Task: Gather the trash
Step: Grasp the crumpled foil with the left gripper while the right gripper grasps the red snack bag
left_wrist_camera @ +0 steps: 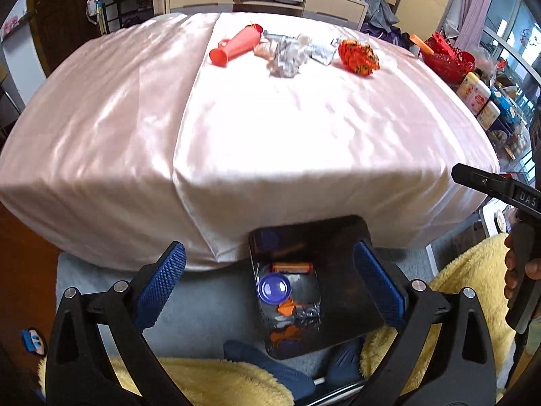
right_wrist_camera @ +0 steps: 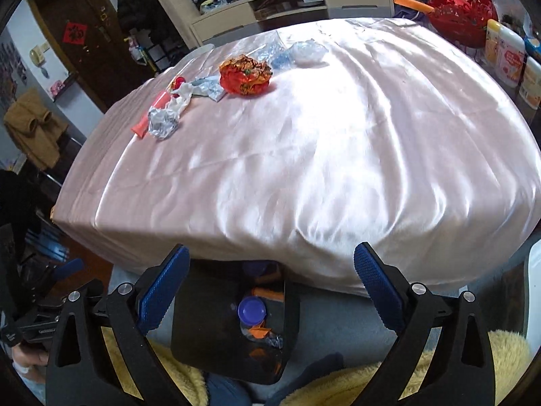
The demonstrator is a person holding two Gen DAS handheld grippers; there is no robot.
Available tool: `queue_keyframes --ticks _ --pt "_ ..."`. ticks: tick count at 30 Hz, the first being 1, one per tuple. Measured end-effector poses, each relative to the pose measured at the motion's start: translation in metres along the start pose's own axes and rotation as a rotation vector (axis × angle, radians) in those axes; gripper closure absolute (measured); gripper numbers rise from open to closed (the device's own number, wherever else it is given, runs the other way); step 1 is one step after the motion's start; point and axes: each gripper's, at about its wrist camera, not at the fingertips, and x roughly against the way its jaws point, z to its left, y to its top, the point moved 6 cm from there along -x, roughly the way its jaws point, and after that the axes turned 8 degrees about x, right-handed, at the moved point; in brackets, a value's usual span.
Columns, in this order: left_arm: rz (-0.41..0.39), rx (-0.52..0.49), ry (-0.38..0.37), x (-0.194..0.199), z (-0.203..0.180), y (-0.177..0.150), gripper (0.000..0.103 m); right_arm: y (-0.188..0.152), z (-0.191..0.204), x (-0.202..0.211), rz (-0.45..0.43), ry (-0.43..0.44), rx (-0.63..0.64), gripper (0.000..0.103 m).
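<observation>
Near tablecloth (right_wrist_camera: 304, 169) lies bare — trash heap (right_wrist_camera: 243, 74) blocks the far edge.

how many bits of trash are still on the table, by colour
On the pink tablecloth, as far as the pile can be told apart:
Red or orange: 2, the plastic tube and the crumpled wrapper
Silver or white: 2, the foil wad and the flat packet
Clear plastic: 1, the crumpled bag
Total: 5

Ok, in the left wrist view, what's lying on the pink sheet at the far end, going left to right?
Coral plastic tube → crumpled silver foil wad → flat silver wrapper → crumpled red-and-orange wrapper ball. The small pieces tucked behind the foil overlap too much to order.
</observation>
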Motion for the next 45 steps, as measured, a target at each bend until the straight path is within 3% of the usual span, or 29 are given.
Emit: queue_keyframes --ticks 8,23,31,40,43,45 --pt "-0.02 -0.016 -0.005 -0.01 -0.01 0.039 0.009 0.039 -0.001 -0.006 -0.043 0.031 -0.001 0.005" --pt "-0.058 -0.018 -0.019 -0.046 -0.023 0.115 0.009 0.114 0.0 -0.055 -0.052 -0.015 0.075 0.006" --pt "-0.054 -0.036 -0.025 -0.074 -0.033 0.151 0.011 0.152 0.004 -0.085 -0.054 0.0 0.121 0.029" --pt "-0.039 -0.048 -0.054 -0.098 -0.047 0.181 0.038 0.169 0.01 -0.111 -0.031 0.028 0.137 0.033" --pt "-0.02 -0.051 -0.066 -0.105 -0.048 0.182 0.054 0.17 0.012 -0.118 -0.022 0.026 0.147 0.034" --pt "-0.009 -0.052 -0.074 -0.108 -0.048 0.181 0.069 0.168 0.013 -0.122 -0.008 0.032 0.152 0.043"
